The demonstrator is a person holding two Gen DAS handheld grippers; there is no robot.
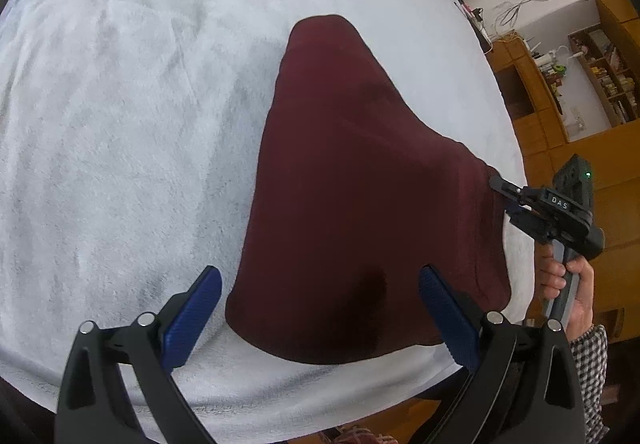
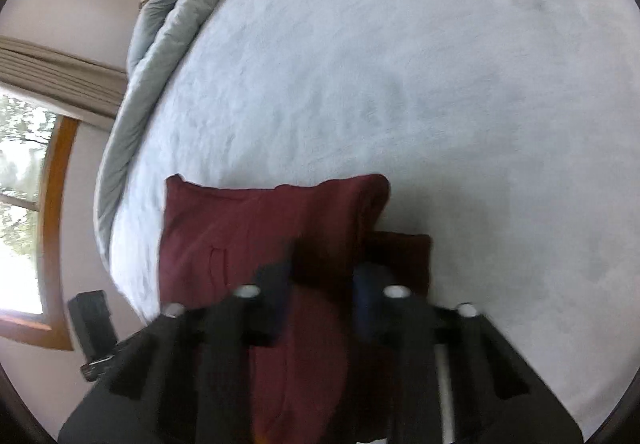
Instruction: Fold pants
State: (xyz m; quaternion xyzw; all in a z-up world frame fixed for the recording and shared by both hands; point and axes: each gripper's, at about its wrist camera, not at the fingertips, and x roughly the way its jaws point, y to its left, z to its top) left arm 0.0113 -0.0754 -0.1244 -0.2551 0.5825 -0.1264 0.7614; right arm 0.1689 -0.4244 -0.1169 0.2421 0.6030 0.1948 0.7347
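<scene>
Between the spread fingers of the left tool [image 1: 320, 318], maroon pants [image 1: 360, 184] are lying on the bed [image 1: 120, 104], their long axis running straight ahead, narrowing away. At their right edge, the right tool [image 1: 498, 184] is clamping the fabric.

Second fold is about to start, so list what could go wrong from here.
1. The right gripper pinches only the edge of the dark maroon fabric pants; a pull may slip it free.
2. The left gripper hovers open above the near hem, so that side may drag and skew.
3. The pants lie close to the edge of the fluffy white blanket and may slide off.
</scene>
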